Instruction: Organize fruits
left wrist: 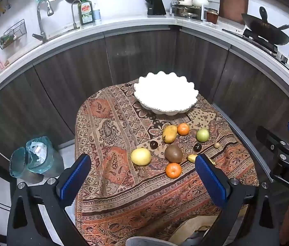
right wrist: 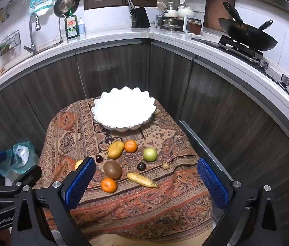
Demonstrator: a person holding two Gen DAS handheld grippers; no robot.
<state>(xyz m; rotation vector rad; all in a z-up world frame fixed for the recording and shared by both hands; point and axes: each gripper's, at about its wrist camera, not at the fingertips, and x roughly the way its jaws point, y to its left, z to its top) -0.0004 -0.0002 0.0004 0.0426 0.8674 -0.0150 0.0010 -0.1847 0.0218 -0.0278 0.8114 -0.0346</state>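
Note:
A white scalloped bowl (left wrist: 166, 94) (right wrist: 124, 108) stands empty at the far end of a small table under a patterned cloth (left wrist: 111, 135). Nearer lie several fruits: a mango (left wrist: 169, 133) (right wrist: 115, 149), two oranges (left wrist: 183, 129) (left wrist: 173, 170), a green apple (left wrist: 202, 135) (right wrist: 150, 154), a kiwi (left wrist: 173, 153) (right wrist: 112, 169), a yellow round fruit (left wrist: 140, 156), two dark plums (left wrist: 154, 144) (left wrist: 197, 147), a small brown fruit (right wrist: 165, 166) and a banana (right wrist: 142, 180). My left gripper (left wrist: 143, 176) and right gripper (right wrist: 146, 181) are both open and empty, held above the table's near edge.
A bin with a blue-green bag (left wrist: 35, 155) stands on the floor left of the table. Dark cabinets and a white countertop (left wrist: 124, 23) curve behind, with a sink tap (left wrist: 41, 16), knife block (left wrist: 155, 4) and wok (left wrist: 267, 30). The right gripper shows at the right edge of the left wrist view (left wrist: 288, 153).

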